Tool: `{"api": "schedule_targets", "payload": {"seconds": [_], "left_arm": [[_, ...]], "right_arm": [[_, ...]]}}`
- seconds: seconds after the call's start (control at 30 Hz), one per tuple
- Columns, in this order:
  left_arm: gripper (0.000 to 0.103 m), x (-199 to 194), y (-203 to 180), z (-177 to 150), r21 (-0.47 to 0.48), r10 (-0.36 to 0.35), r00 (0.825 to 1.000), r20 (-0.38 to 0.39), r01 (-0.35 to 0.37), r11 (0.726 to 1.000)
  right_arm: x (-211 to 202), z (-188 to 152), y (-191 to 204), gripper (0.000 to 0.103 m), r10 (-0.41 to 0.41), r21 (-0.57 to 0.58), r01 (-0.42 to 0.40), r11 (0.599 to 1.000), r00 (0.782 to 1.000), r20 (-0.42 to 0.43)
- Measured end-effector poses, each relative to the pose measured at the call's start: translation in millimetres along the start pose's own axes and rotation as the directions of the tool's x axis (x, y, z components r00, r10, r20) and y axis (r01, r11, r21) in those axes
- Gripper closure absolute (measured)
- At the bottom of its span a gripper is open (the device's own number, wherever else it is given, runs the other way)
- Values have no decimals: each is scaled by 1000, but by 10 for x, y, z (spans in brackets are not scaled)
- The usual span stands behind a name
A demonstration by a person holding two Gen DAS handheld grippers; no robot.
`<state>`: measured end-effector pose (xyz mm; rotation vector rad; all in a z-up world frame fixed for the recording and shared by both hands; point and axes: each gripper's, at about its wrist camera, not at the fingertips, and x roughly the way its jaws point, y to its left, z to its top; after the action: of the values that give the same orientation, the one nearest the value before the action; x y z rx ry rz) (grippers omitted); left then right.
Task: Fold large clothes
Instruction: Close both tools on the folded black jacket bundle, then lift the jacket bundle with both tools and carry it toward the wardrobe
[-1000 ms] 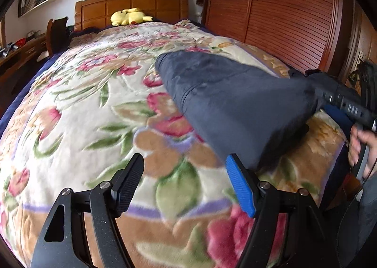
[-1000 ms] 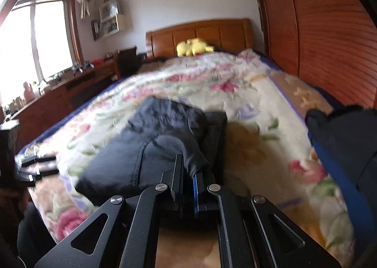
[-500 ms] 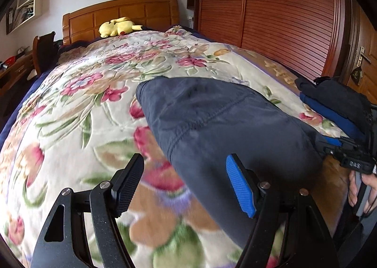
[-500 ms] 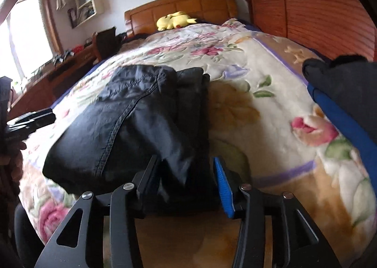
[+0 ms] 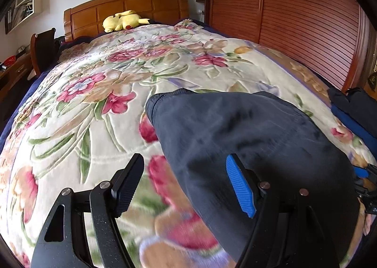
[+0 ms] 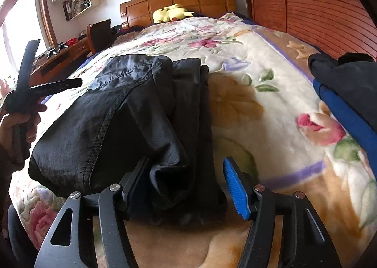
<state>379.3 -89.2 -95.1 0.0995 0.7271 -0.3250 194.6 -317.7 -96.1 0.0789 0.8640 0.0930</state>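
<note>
**Dark trousers folded on the flowered blanket**

Dark cloth lies bunched between my right tongs (image 6: 186,187), whose jaws are opening; the blue pad stands clear of the fabric, and the black pad sits at the fold's edge, so nothing is pinched. These folded dark trousers (image 6: 122,121) rest on the floral blanket (image 6: 259,107), near the foot of the bed, their stitched seam running towards me and a narrower folded layer along their right side.

My left tongs (image 5: 186,185) hang spread wide with nothing gripped: the black finger is over the bare blanket, the blue one over the left edge of the trousers. From the right wrist I see my left hand (image 6: 14,126) around its handle, beside the trousers.

At the blanket's right edge sits a pile of dark and blue clothes (image 6: 346,93). A yellow plush toy (image 5: 122,21) lies by the wooden headboard (image 5: 141,8).
</note>
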Motion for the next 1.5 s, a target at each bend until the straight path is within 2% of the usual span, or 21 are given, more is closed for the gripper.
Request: {"api": "schedule_targets", "payload": {"seconds": [0.4, 0.77, 1.07, 1.1, 1.23, 1.27, 1.37, 1.5], "left_arm": [[30, 540, 213, 256, -13, 27, 999, -24, -27, 1000], [28, 896, 367, 292, -41, 31, 998, -61, -34, 999], [28, 1071, 400, 305, -48, -5, 995, -96, 0, 999], [30, 1080, 404, 304, -54, -10, 995, -97, 5, 999], [57, 1107, 375, 301, -77, -74, 991, -114, 66, 995], [64, 1102, 348, 309, -69, -62, 991, -115, 54, 996], [77, 1066, 265, 330, -36, -37, 993, -116, 33, 999], [86, 909, 170, 384, 7, 16, 996, -89, -15, 1000]], "right_arm": [[166, 31, 46, 33, -5, -22, 4, 1000, 999, -38], [248, 32, 68, 32, 4, -22, -5, 1000, 998, -64], [314, 19, 90, 32, 39, -7, -39, 999, 995, -92], [317, 25, 100, 32, 38, -9, -39, 999, 995, -94], [302, 27, 114, 34, 42, -13, -44, 999, 995, -92], [303, 26, 112, 35, 52, -10, -53, 999, 994, -94], [297, 13, 119, 47, 87, -10, -88, 996, 992, -96], [256, 14, 185, 74, 117, -41, -122, 992, 989, -92]]}}
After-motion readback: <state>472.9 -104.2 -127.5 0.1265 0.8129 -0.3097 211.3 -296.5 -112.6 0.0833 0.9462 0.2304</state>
